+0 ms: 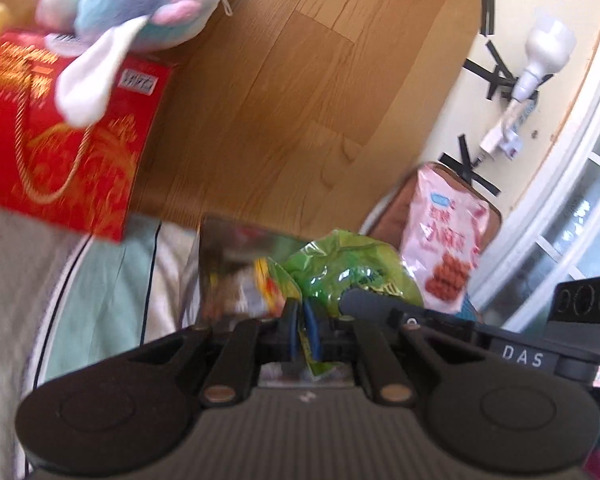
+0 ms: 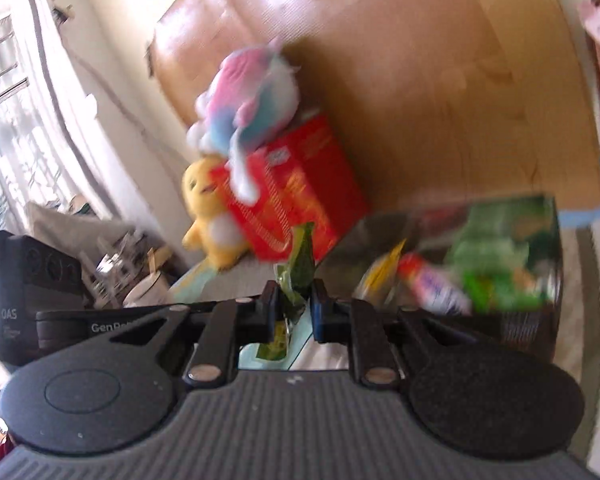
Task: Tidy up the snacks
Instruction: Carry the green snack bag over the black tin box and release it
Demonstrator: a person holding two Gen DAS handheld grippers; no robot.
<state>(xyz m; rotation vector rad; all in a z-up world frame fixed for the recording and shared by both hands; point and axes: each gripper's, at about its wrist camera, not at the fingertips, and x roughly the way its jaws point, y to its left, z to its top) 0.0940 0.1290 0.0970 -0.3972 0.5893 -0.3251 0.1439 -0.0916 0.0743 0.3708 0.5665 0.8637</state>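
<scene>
Right wrist view: my right claw (image 2: 294,310) is pinched on a green snack packet (image 2: 298,276), whose long axis stands nearly upright, its top end pointing up toward the red gift box (image 2: 296,188). I hold it level, just left of the open box of snacks (image 2: 480,264). My left claw (image 1: 304,332) is clamped on the edge of a green snack bag (image 1: 348,272), which bulges forward and away from me over that same box, beside a pink snack bag (image 1: 446,236).
</scene>
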